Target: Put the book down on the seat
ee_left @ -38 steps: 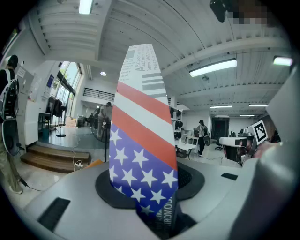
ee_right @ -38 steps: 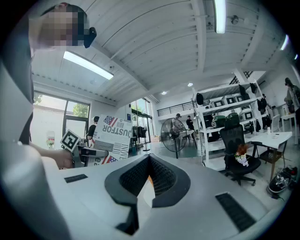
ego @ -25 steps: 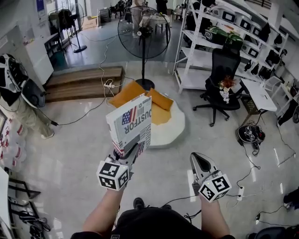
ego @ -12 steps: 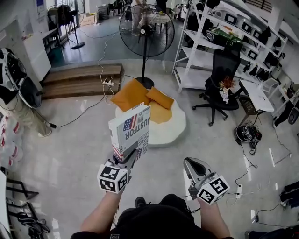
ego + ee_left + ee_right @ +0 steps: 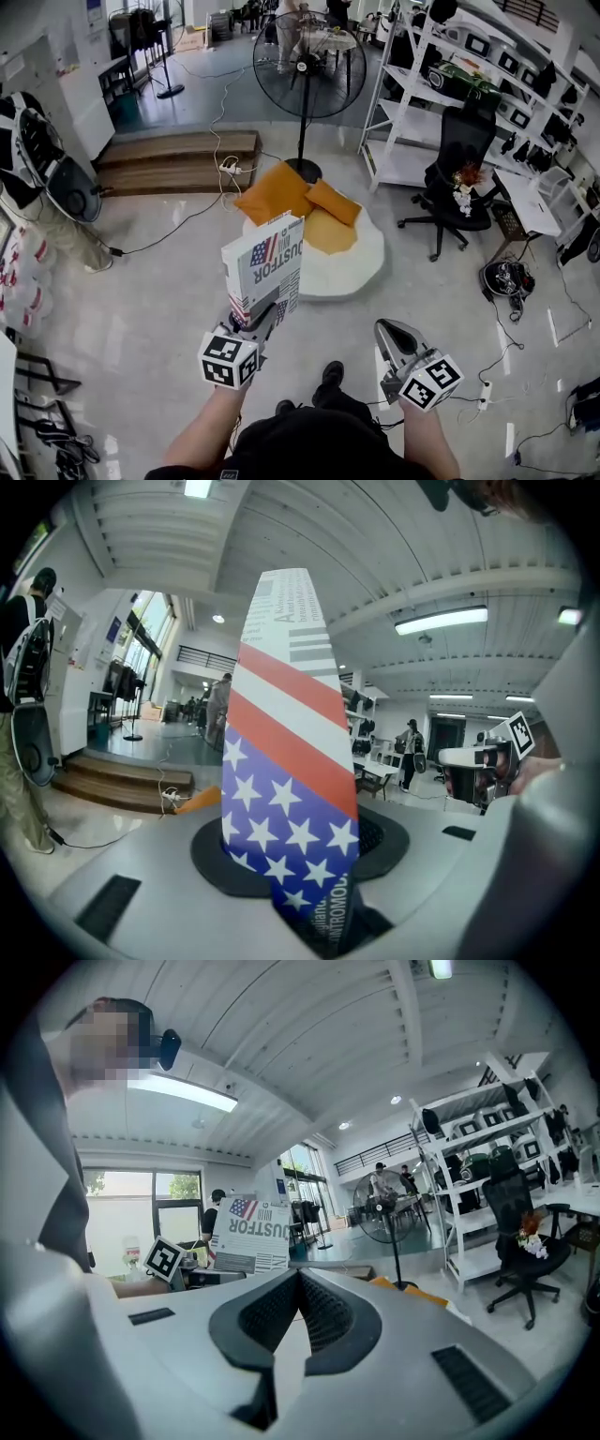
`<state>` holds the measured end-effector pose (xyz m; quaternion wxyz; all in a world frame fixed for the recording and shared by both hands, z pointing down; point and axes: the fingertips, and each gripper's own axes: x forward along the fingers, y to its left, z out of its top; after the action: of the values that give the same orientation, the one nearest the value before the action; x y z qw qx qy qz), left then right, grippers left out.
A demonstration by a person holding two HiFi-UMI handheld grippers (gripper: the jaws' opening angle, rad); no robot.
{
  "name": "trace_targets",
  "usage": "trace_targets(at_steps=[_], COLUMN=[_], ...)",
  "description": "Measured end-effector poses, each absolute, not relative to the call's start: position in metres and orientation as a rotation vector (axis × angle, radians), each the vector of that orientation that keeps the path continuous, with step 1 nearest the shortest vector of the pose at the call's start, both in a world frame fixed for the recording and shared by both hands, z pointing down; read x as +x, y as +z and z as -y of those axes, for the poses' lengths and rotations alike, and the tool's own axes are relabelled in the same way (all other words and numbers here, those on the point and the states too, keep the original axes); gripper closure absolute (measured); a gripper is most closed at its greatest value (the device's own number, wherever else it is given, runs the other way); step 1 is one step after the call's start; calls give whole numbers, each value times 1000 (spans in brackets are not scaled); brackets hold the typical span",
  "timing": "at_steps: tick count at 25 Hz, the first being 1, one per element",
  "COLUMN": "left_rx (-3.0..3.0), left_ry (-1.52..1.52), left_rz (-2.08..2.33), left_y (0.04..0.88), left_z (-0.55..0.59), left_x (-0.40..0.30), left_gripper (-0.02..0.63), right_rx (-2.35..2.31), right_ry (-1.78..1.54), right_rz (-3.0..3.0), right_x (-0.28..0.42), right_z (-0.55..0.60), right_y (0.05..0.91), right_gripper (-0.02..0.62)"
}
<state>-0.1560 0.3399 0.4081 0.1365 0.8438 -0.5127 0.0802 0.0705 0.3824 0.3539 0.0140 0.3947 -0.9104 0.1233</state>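
The book [image 5: 265, 265], white with a stars-and-stripes cover, stands upright in my left gripper [image 5: 258, 315], which is shut on its lower edge. In the left gripper view the book [image 5: 289, 761] rises out of the jaws and fills the middle. The seat [image 5: 349, 265] is a low round white pouf with orange cushions [image 5: 302, 199] on it, on the floor just beyond the book. My right gripper [image 5: 397, 336] hangs to the right, shut and holding nothing. In the right gripper view its pads [image 5: 314, 1312] meet, and the book [image 5: 251, 1233] shows at the left.
A standing fan [image 5: 307, 66] is behind the seat. White shelving [image 5: 412, 112] and a black office chair [image 5: 461, 159] are at the right. Low wooden steps [image 5: 178, 157] lie at the back left. Cables and a power strip [image 5: 486, 386] run over the floor.
The person has stepped forward; the seat and fan have shifted slightly right and nearer. The book stays upright in the left gripper. The right gripper has kept its pose.
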Motion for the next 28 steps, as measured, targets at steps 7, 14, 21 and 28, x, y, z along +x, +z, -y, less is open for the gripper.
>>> trace_targets(at_steps=[7,14,21,28], left_rx=[2400,2366,2299,2286], left_ry=[281,323,390,430], left_rz=[1508,1521,1531,1531], left_y=[420,426,444,443], left_z=[-298,-218,-162,-113], left_x=[-150,-124,-97,-58], left_gripper=[443,443,443,443], right_rx=[1130,1039,935,906], right_ry=[491,579,663,707], right_rz=[2893,2908,2922,2933], right_x=[71,88,106,144], right_z=[-333,-247,-180,-126], right_y=[376,396,416,425], right_gripper=[580,580,580,580])
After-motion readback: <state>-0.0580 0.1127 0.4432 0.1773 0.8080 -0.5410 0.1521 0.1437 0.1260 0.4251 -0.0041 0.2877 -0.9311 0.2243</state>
